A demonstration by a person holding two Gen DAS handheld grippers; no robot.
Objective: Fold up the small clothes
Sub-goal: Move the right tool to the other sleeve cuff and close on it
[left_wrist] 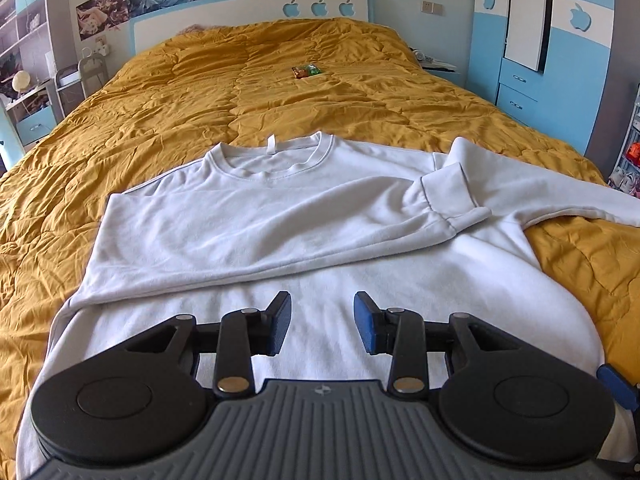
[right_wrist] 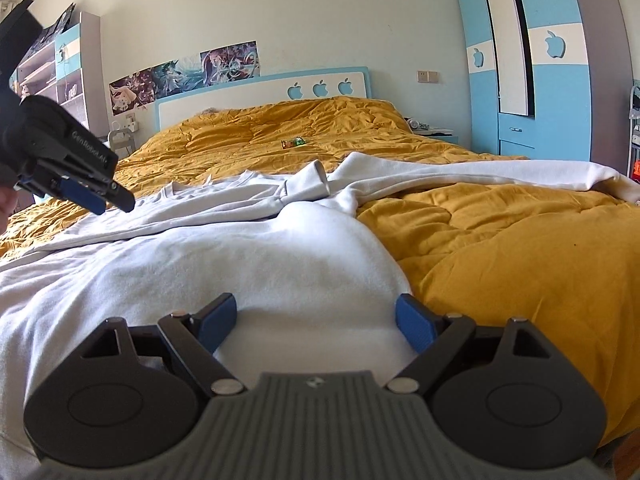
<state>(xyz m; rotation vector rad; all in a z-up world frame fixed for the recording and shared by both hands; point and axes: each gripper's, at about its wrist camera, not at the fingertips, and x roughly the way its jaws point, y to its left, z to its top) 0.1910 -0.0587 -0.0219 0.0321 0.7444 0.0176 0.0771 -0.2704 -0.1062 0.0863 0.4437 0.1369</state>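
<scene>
A white long-sleeved sweatshirt (left_wrist: 280, 220) lies flat on the bed with its collar (left_wrist: 272, 156) toward the headboard. One sleeve is folded across the chest, and its cuff (left_wrist: 452, 196) rests near the opposite shoulder. The other sleeve (left_wrist: 560, 200) stretches out to the right. My left gripper (left_wrist: 322, 328) hovers open over the lower body of the sweatshirt with nothing between its blue pads. In the right wrist view the left gripper (right_wrist: 116, 200) hangs above the garment's left side. My right gripper (right_wrist: 316, 324) stands wide open over the sweatshirt (right_wrist: 240, 256) near its right edge, pressing on nothing.
A mustard quilt (left_wrist: 200, 100) covers the whole bed. A small green and orange packet (left_wrist: 306, 71) lies near the pillows. The white and blue headboard (left_wrist: 248, 12) is at the far end, a blue wardrobe (left_wrist: 560, 60) on the right, and shelves (left_wrist: 24, 80) on the left.
</scene>
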